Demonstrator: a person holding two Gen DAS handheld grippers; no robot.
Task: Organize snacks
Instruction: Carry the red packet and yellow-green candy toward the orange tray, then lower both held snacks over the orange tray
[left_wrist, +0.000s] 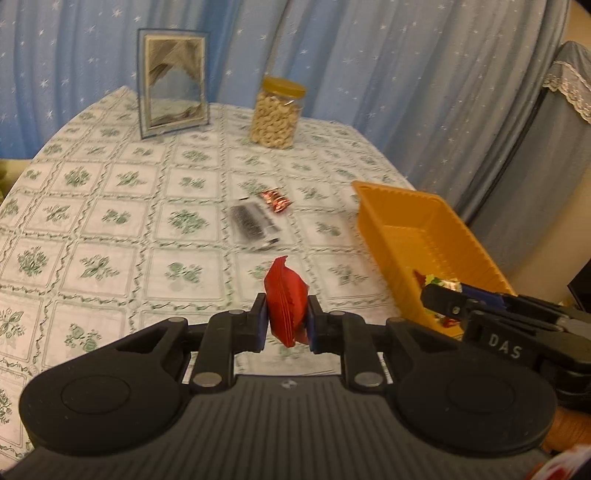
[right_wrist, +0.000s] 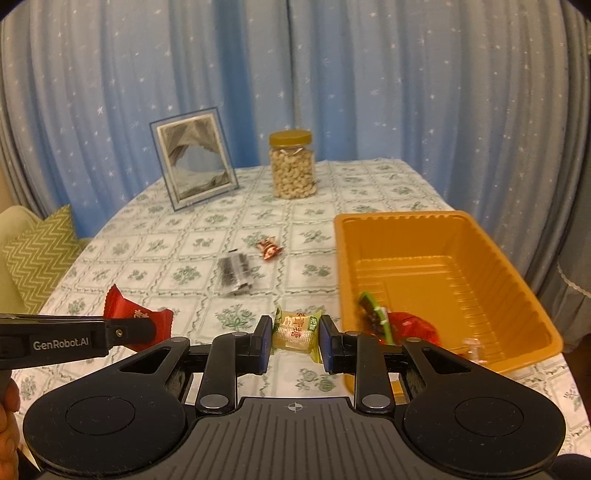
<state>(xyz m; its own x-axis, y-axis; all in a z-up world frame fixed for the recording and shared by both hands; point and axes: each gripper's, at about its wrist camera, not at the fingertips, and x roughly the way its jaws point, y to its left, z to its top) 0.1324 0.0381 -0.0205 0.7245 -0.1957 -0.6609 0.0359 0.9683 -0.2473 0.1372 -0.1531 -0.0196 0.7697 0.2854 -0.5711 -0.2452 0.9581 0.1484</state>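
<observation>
Ribbed black left gripper (left_wrist: 286, 323) pinching crinkled red packet (left_wrist: 286, 295); ridged orange tray (left_wrist: 373, 206) beside.

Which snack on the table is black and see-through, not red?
The clear packet with black print, lying loose mid-table. Beside it sits a small red candy, and the left gripper holds a plain red packet.

Tray (right_wrist: 448, 221) sits right on the worktop (right_wrist: 155, 243), wrapped snacks (right_wrist: 410, 325) in its near end. Two packets (right_wrist: 234, 271) lie left of it; jar (right_wrist: 293, 170) and frame (right_wrist: 194, 158) stand behind.
</observation>
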